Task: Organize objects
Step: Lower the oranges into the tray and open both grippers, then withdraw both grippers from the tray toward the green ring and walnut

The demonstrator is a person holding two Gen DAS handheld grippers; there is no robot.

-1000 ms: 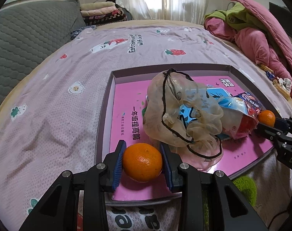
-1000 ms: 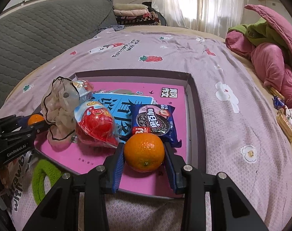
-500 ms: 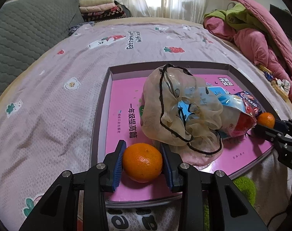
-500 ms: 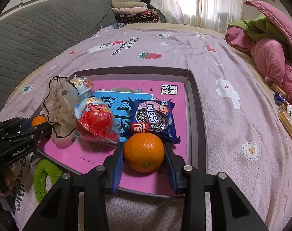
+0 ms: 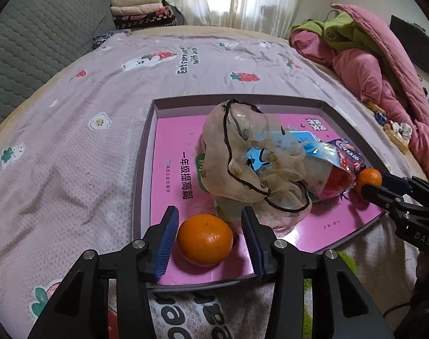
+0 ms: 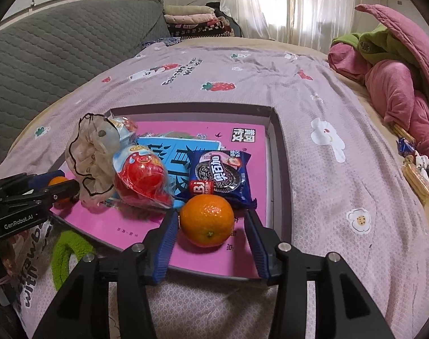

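Opening jaws, oranges (image 5: 204, 239) (image 6: 206, 219) near tray rim (image 6: 277, 152)

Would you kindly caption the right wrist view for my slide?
Right gripper opening around an orange resting in the pink-lined tray, beside a cookie packet.

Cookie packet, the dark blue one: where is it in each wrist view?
Left wrist: the cookie packet is not visible; the mesh bag and a red snack pack block that part of the tray.
Right wrist: cookie packet at centre, just behind the orange.
Shared landmark: the tray.
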